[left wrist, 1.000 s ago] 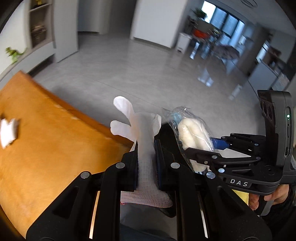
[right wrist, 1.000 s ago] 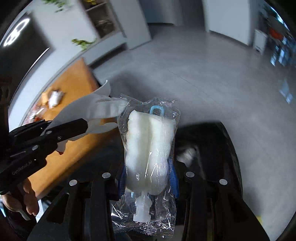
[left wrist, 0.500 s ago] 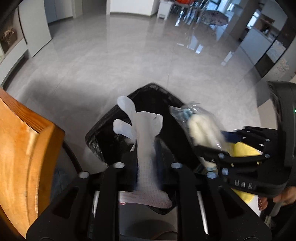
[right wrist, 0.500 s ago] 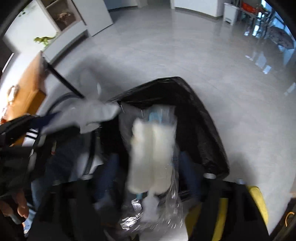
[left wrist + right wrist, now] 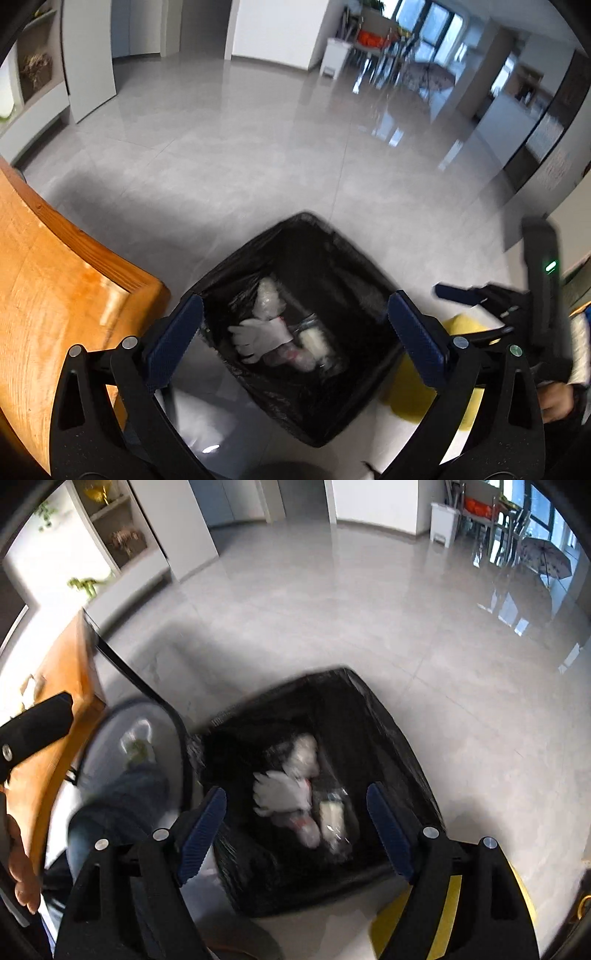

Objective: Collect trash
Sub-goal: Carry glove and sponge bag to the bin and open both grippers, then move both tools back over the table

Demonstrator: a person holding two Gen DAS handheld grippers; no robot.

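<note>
A bin lined with a black bag stands on the floor below both grippers; it also shows in the right wrist view. Inside it lie a white glove and a clear plastic packet with white content. The glove and the packet also show in the right wrist view. My left gripper is open and empty above the bin. My right gripper is open and empty above the bin too.
An orange wooden table is at the left, its corner next to the bin. A yellow object lies on the grey tile floor right of the bin. A grey stool seat stands left of the bin.
Both grippers have opened over the bin. The glove and the plastic packet have dropped out of them and now lie inside the black bag.
</note>
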